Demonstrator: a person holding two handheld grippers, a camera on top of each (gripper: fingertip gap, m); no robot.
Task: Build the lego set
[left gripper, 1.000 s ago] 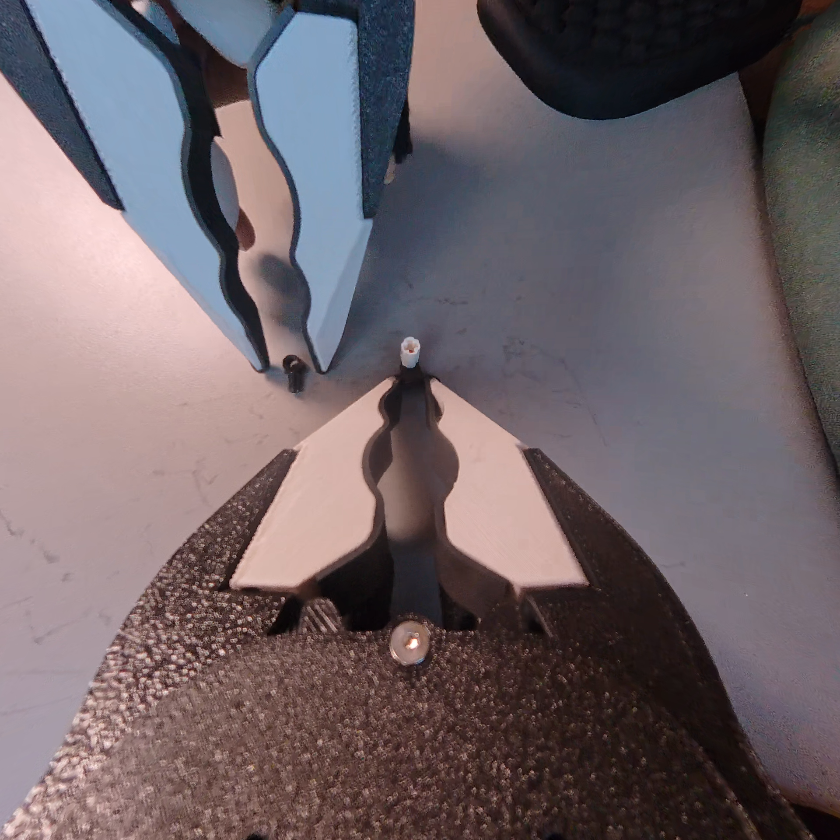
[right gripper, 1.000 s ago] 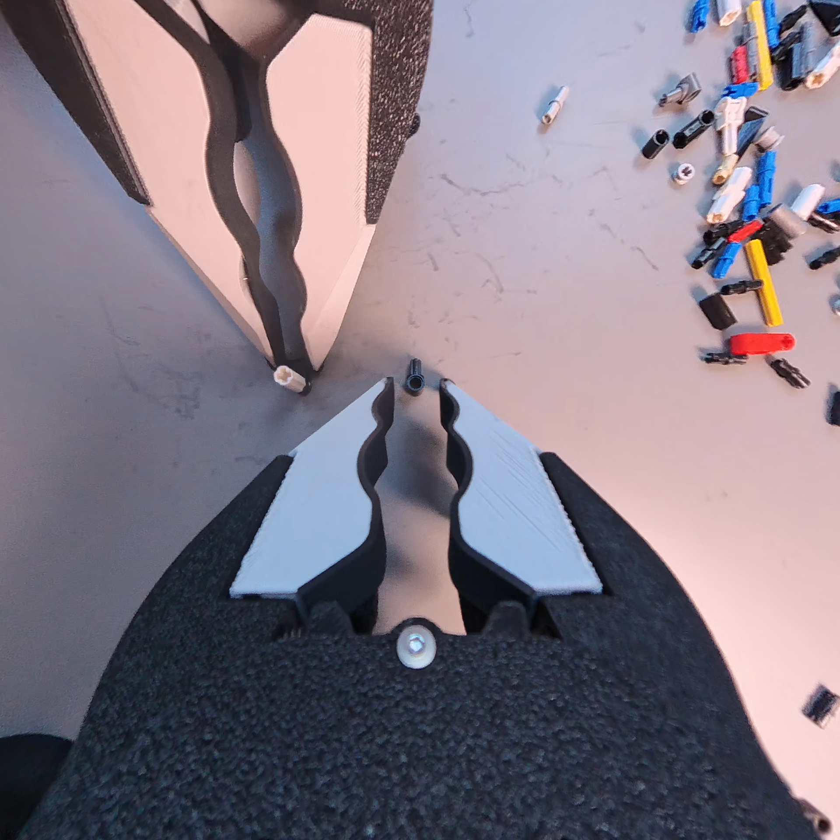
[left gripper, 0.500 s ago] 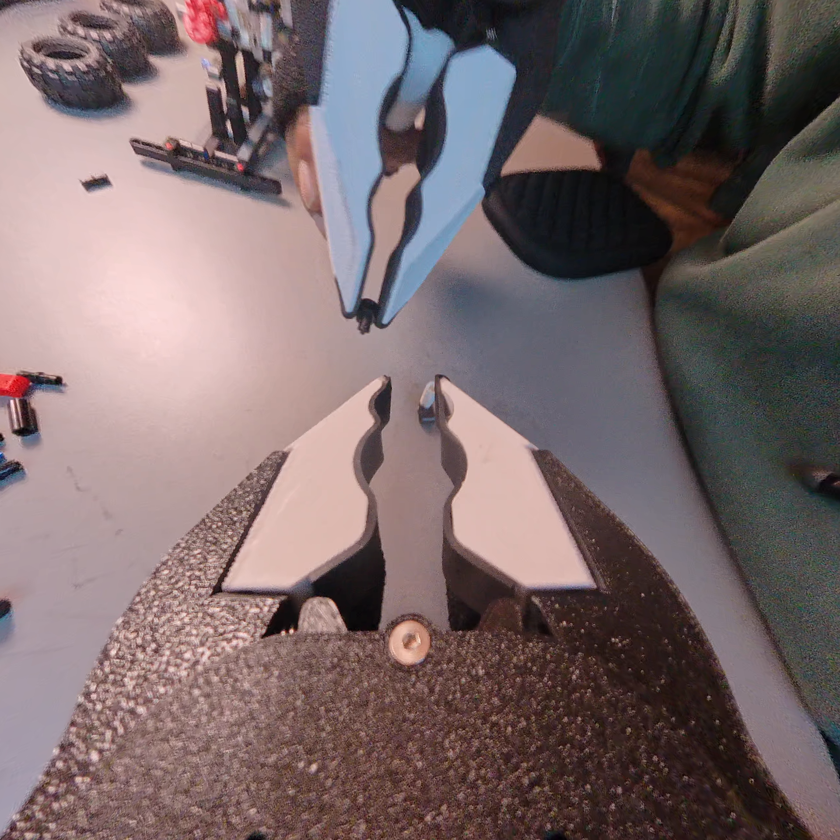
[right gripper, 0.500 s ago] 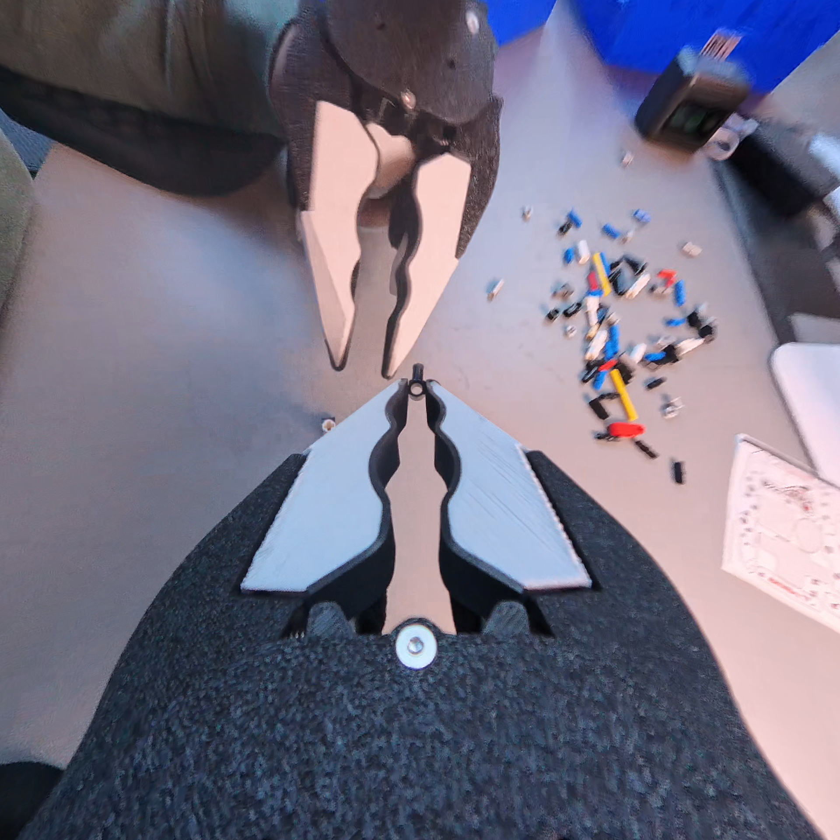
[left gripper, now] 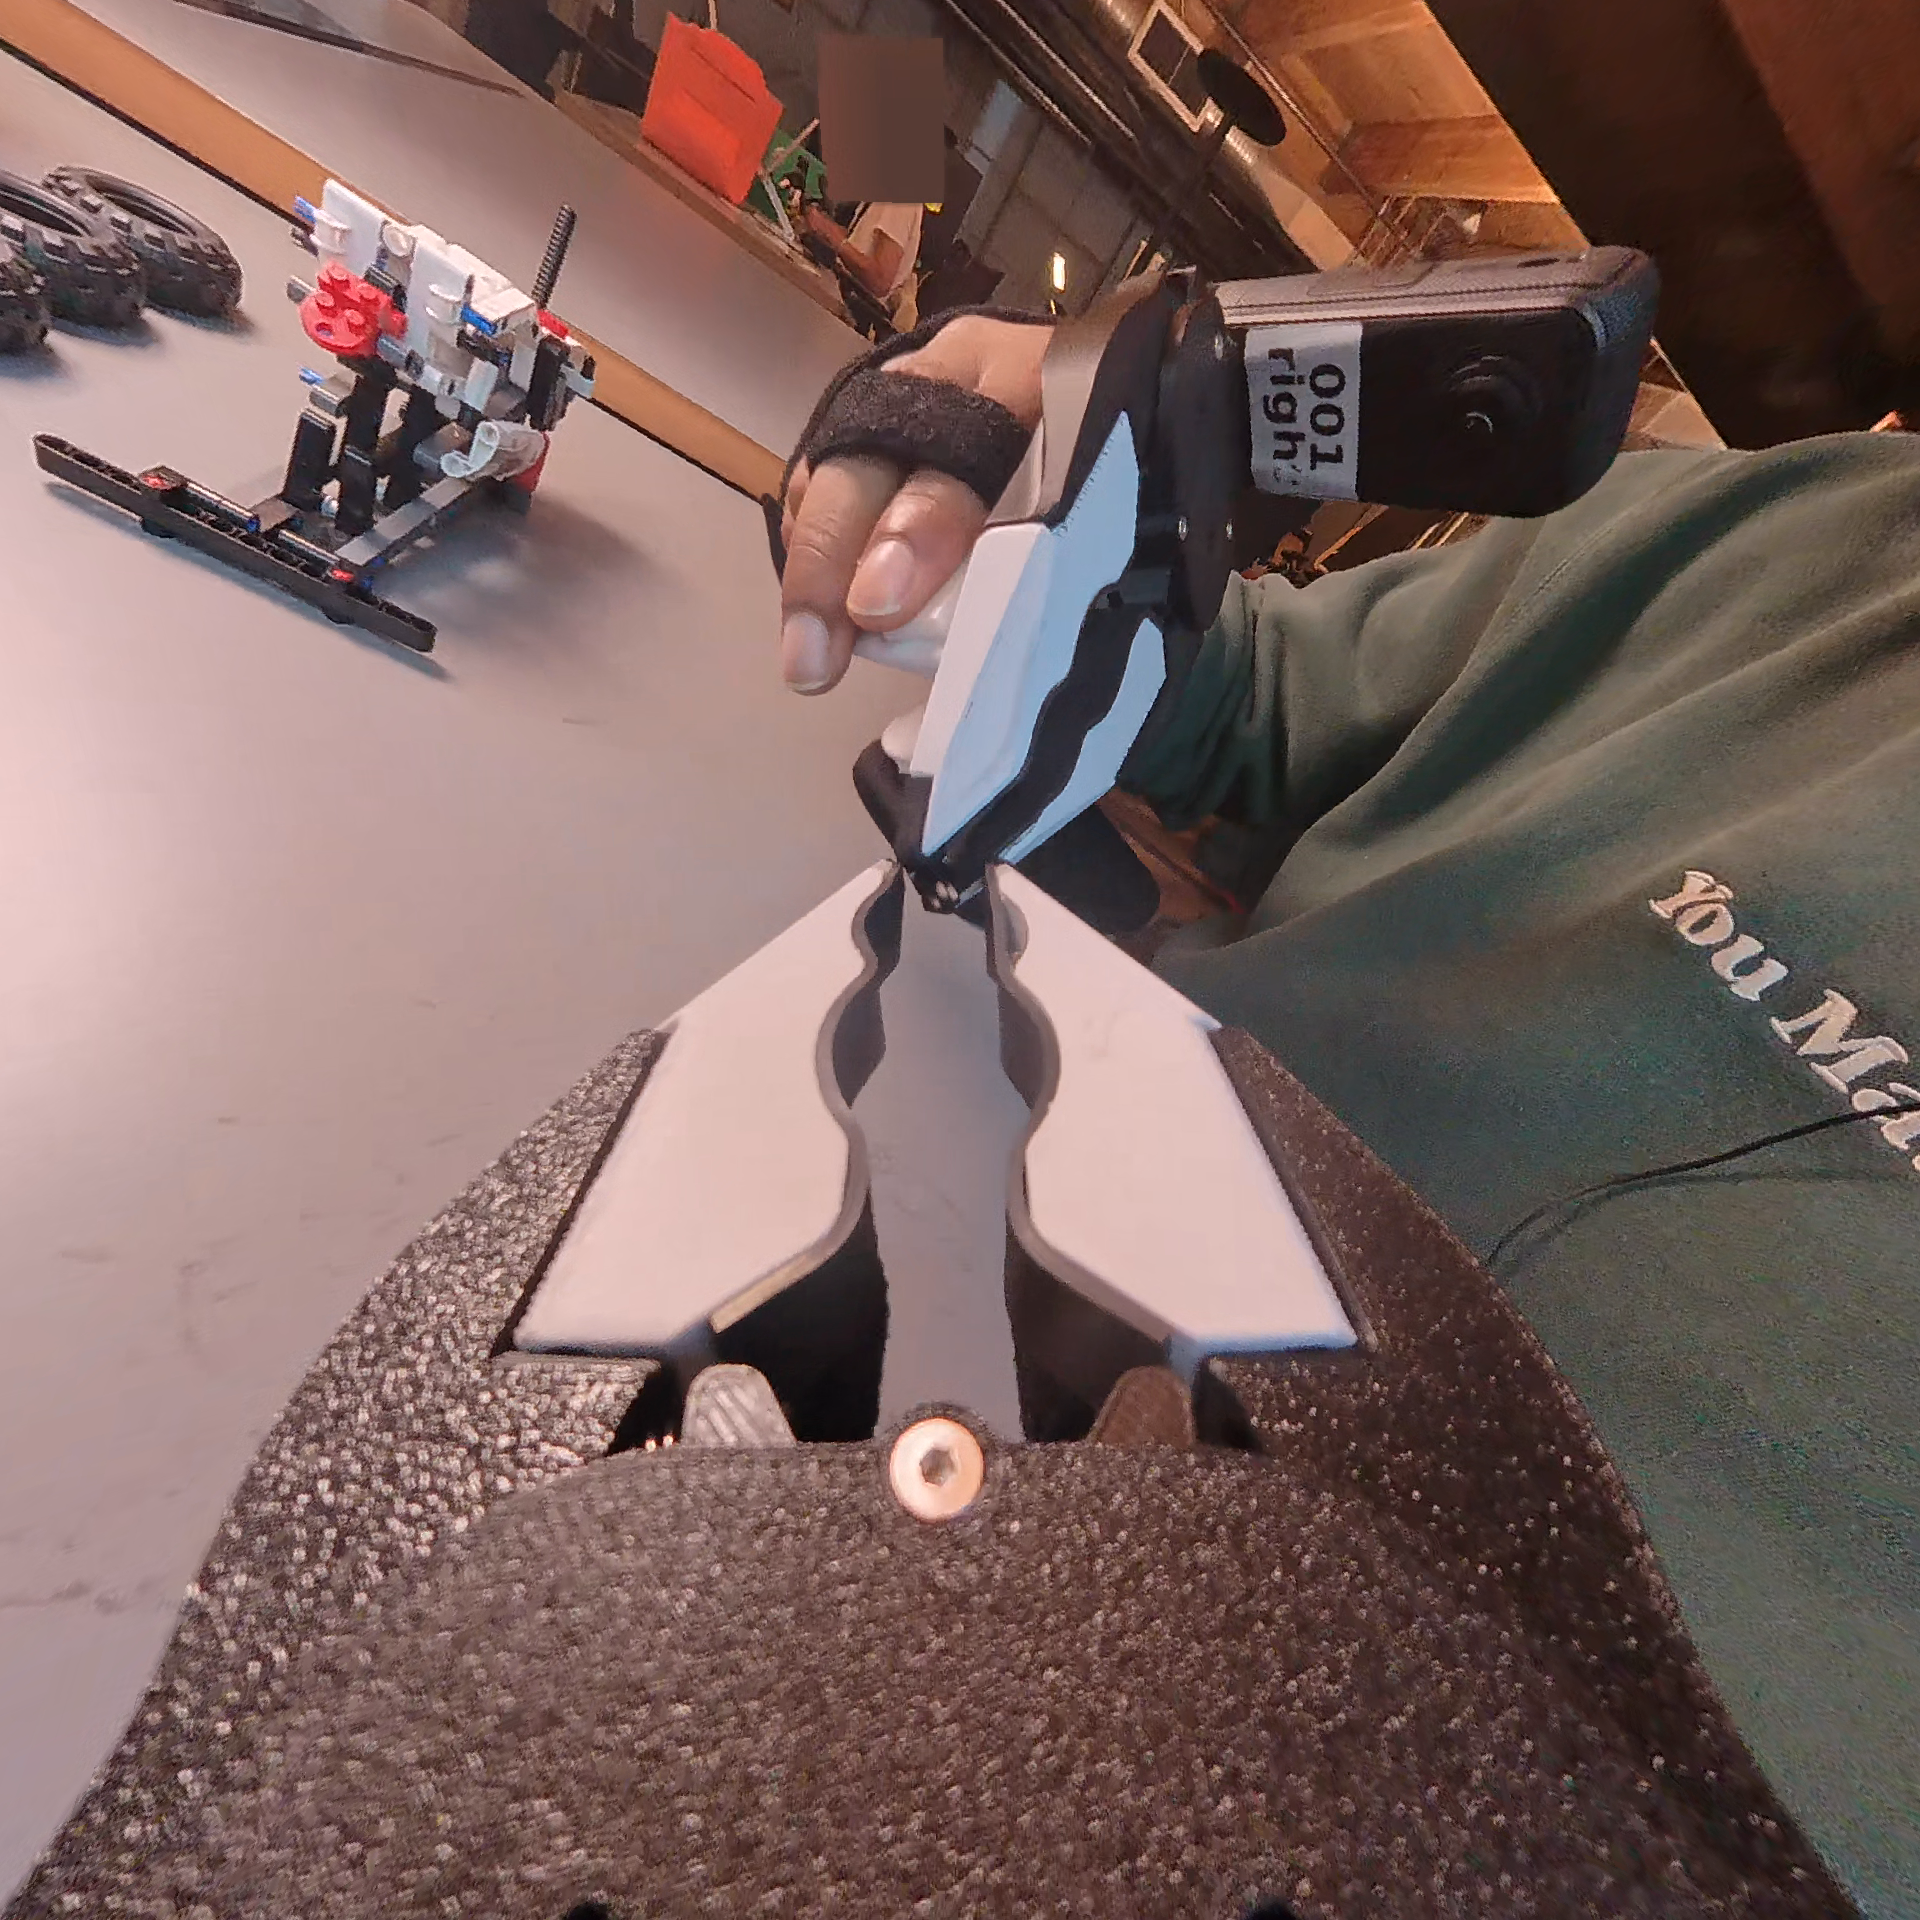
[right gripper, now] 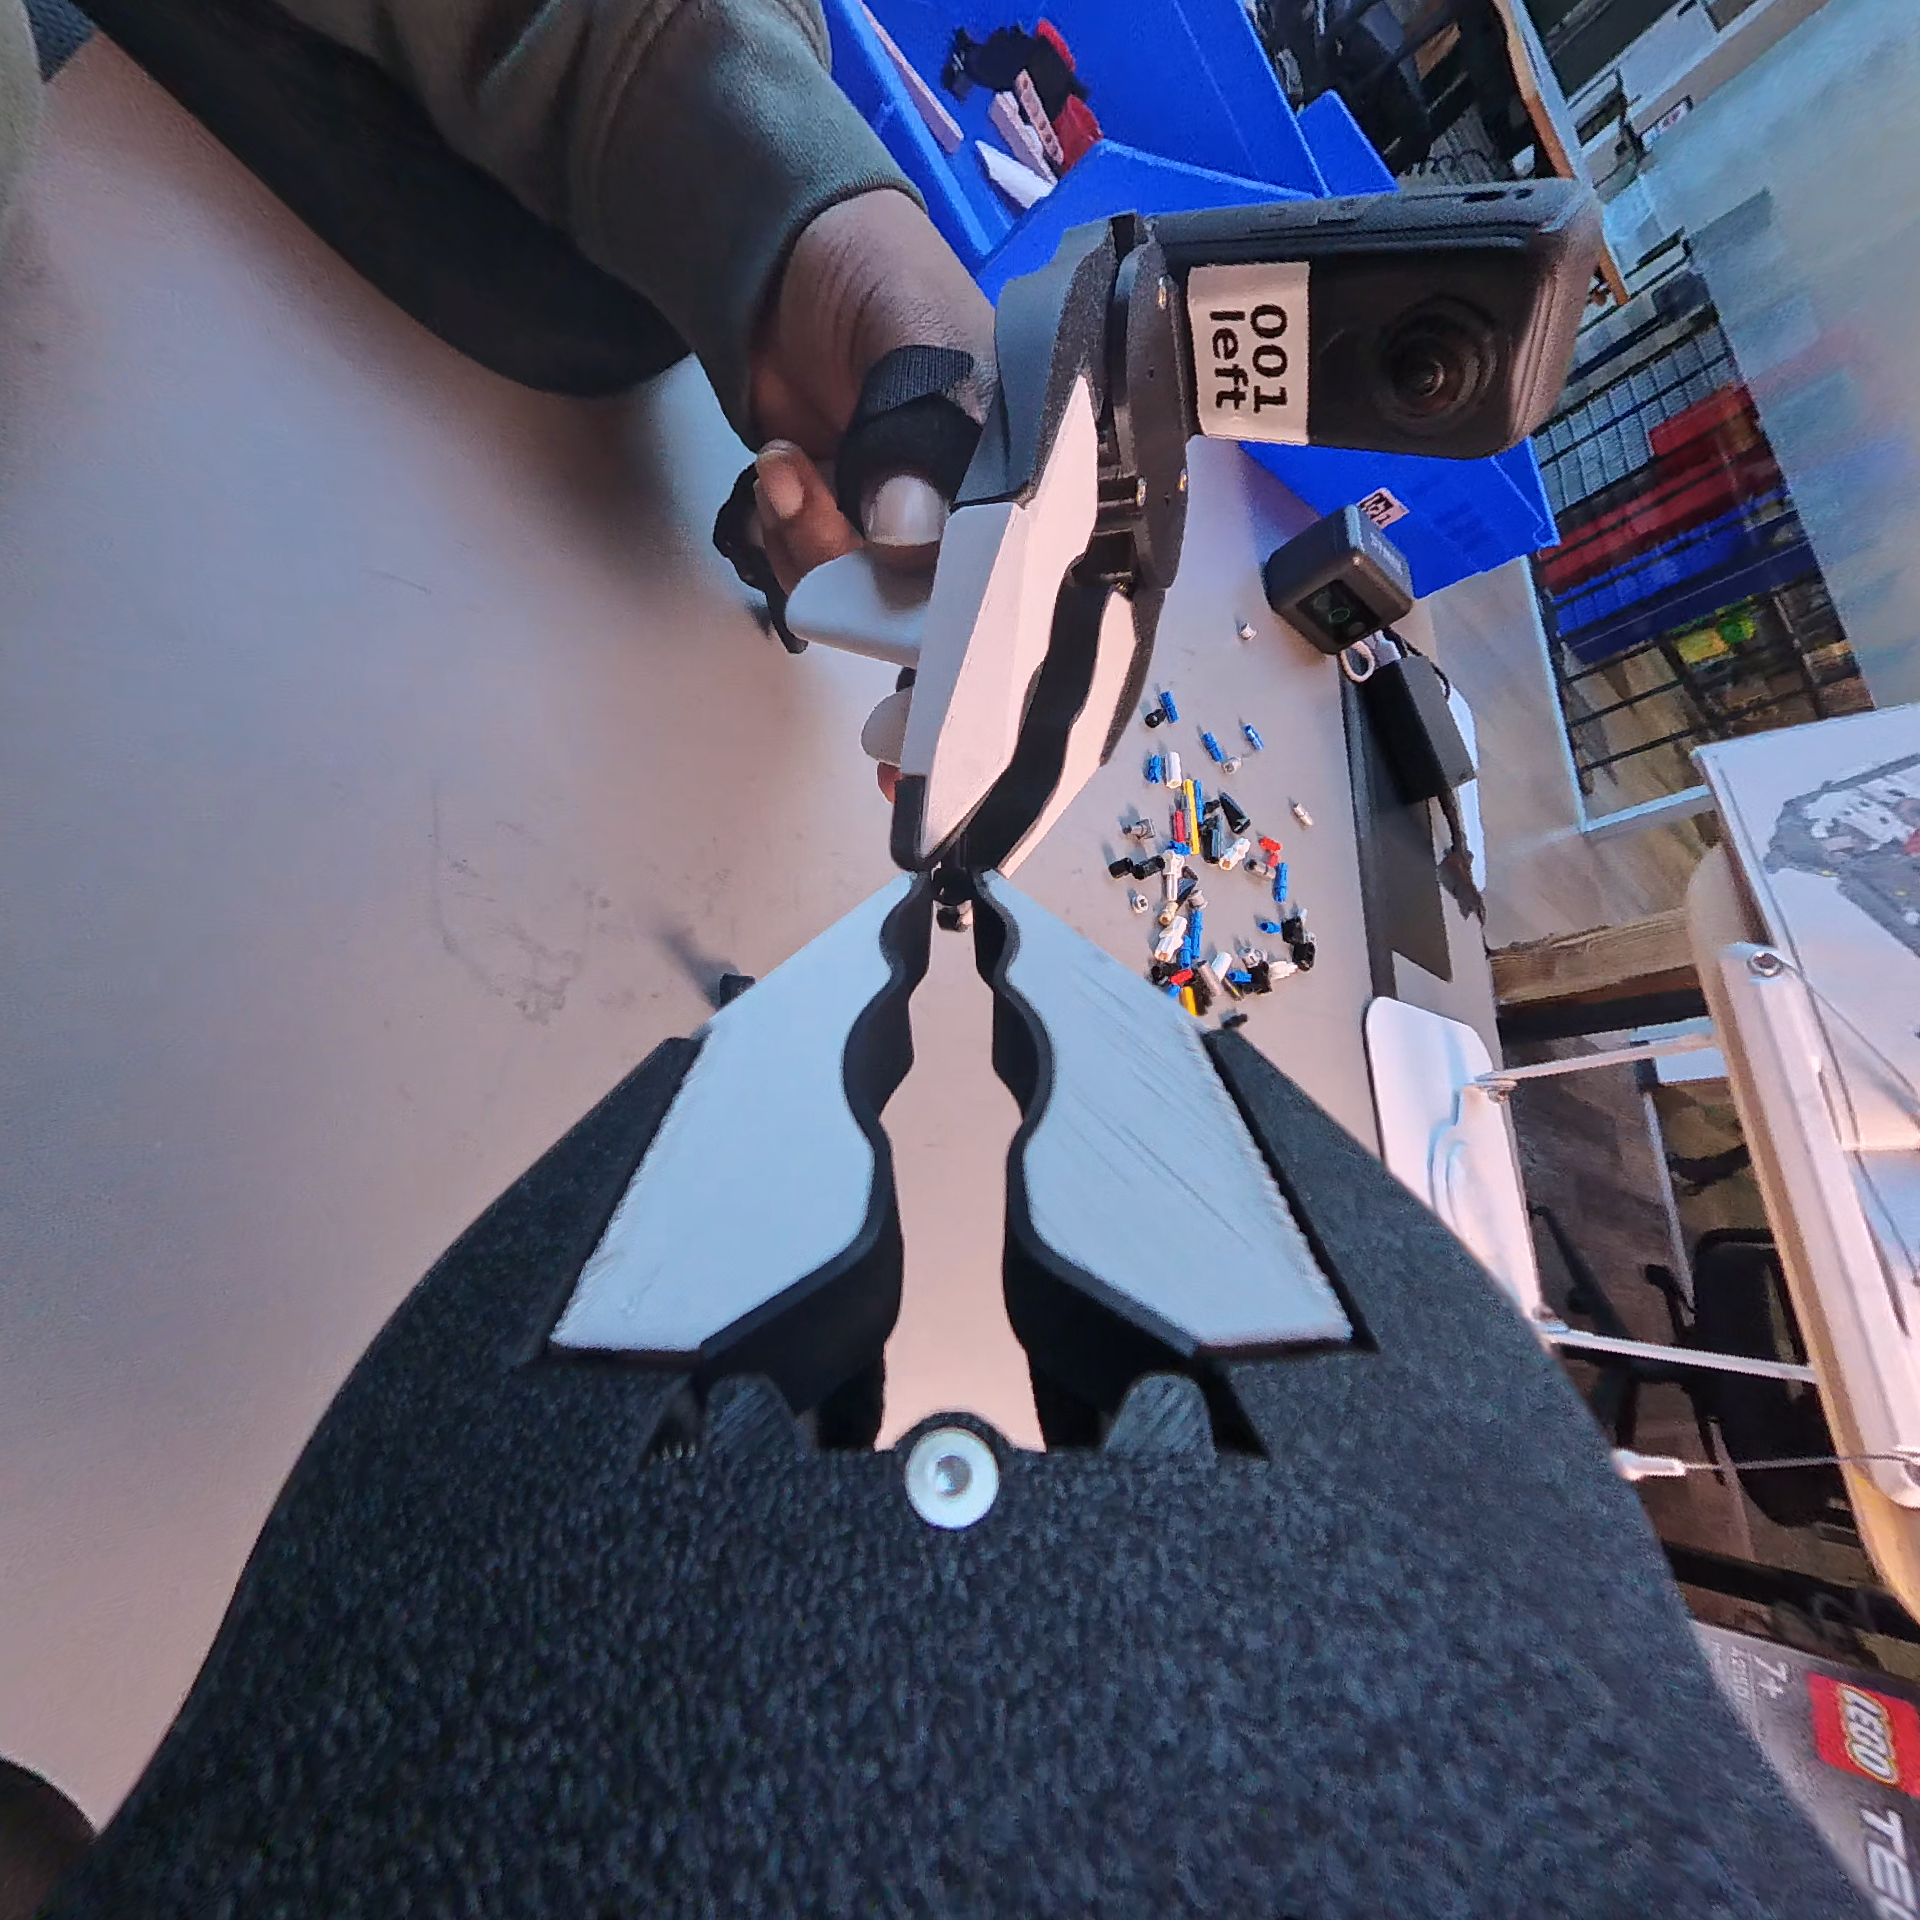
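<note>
The two grippers meet tip to tip above the pale grey worktop [left gripper: 312,935], and the small parts there are hard to make out. The right gripper [left gripper: 951,883] has its fingers closed on a small black lego pin [left gripper: 940,894], which is seen end-on. The left gripper [left gripper: 940,914] has its fingers apart, with the pin tip in the gap between them. In the right wrist view the left gripper [right gripper: 951,868] looks nearly closed around something dark, so I cannot tell if it holds a piece.

Far from the pin, the half-built white, red and black lego model [left gripper: 405,384] stands on the worktop, and black rubber tyres [left gripper: 94,260] are cut off by the frame edge beyond it. A scattered pile of small blue, black, white and yellow lego pieces [right gripper: 1210,883] lies behind the left gripper. Blue plastic bins [right gripper: 1143,156] and a small black camera [right gripper: 1335,577] stand further back. The green sleeve [left gripper: 1558,831] of the person fills the side next to the pin.
</note>
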